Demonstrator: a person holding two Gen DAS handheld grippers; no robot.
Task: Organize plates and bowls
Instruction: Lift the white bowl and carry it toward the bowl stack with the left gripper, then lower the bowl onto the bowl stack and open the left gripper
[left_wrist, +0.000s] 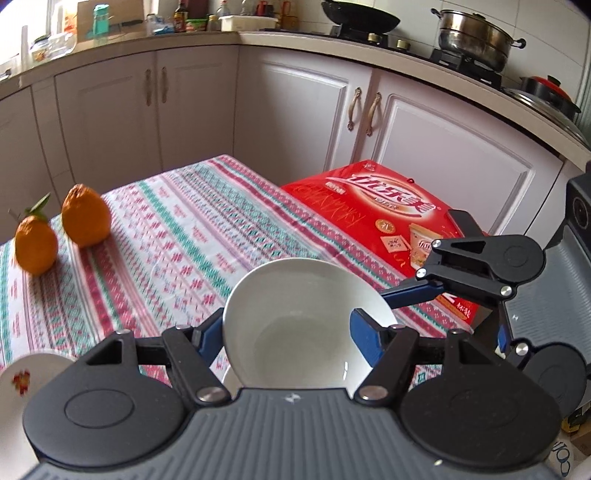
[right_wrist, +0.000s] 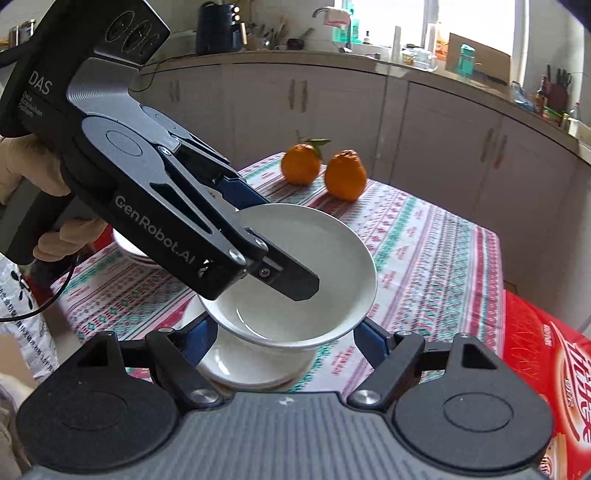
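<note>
Left claw (right_wrist: 258, 236) grips the white bowl's (right_wrist: 306, 266) rim, tilted above a second bowl (right_wrist: 251, 365) on the desk (right_wrist: 424, 258). Right claw (right_wrist: 280, 332) seems released, straddling it; level the bowl, then nest it gently.

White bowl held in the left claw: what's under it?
Under the tilted white ceramic bowl sits another white bowl on the striped tablecloth. Its far side is covered, so anything further beneath cannot be seen.

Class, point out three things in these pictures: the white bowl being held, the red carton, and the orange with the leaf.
white bowl (left_wrist: 295, 325): left wrist view, inner wall.
red carton (left_wrist: 373, 206): left wrist view, printed top.
leafy orange (right_wrist: 301, 164): right wrist view, peel.
</note>
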